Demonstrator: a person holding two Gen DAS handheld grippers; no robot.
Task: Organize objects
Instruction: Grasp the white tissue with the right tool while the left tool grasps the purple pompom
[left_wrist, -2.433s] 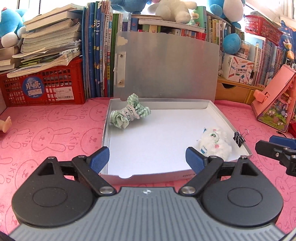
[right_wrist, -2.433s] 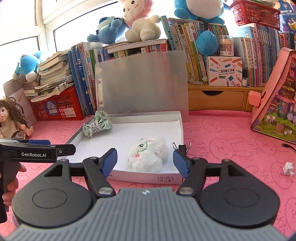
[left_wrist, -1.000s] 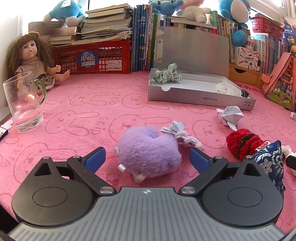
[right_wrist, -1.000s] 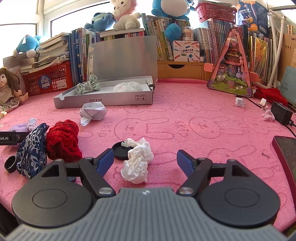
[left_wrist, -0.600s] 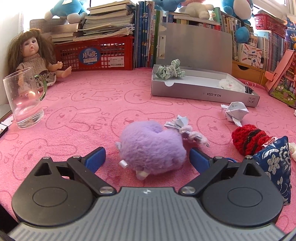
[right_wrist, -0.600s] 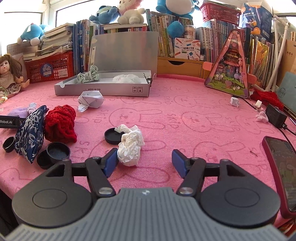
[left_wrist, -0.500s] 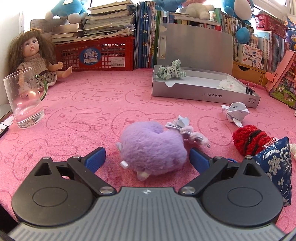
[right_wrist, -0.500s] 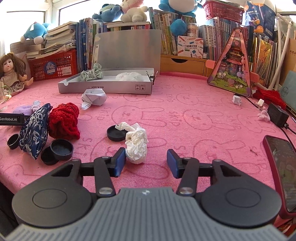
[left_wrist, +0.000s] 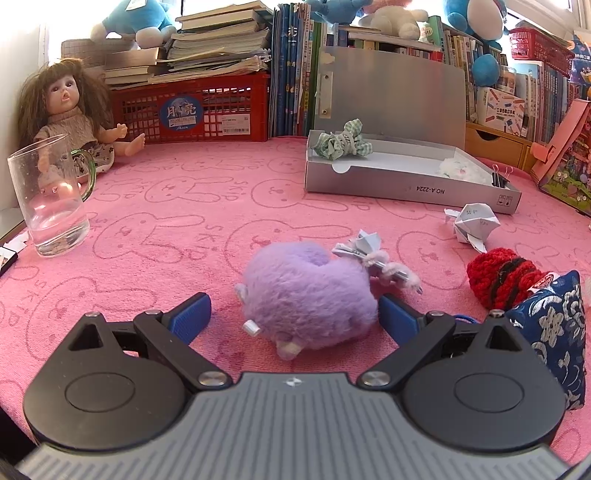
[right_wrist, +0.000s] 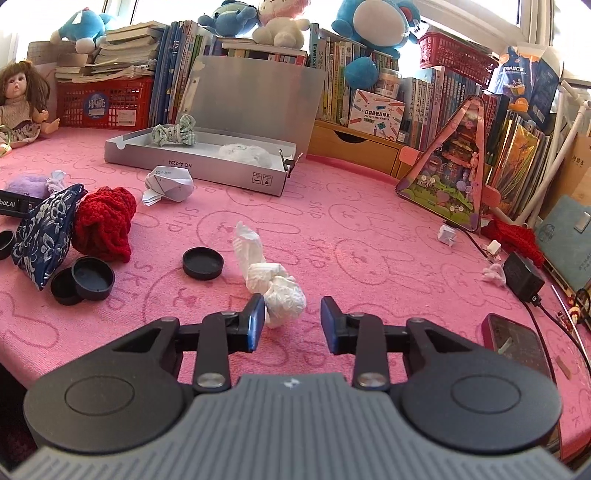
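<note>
On the front wall of the shallow grey cardboard box (left_wrist: 410, 184), at 1 o'clock: "NO.A-2224", printed upside down. On the round blue sticker of the red plastic crate (left_wrist: 192, 107), at 11 o'clock: two Chinese characters above "Moon". Woven across the pink bunny-patterned cloth (left_wrist: 184, 206) over the tabletop: "SKIP", repeated. On the folded white paper shape (left_wrist: 474, 221), at 2 o'clock: small digits, too fine to read surely. In the right wrist view, on the white carton (right_wrist: 375, 114) on the wooden shelf, at 1 o'clock: "POCKET LABEL PRINTER".
</note>
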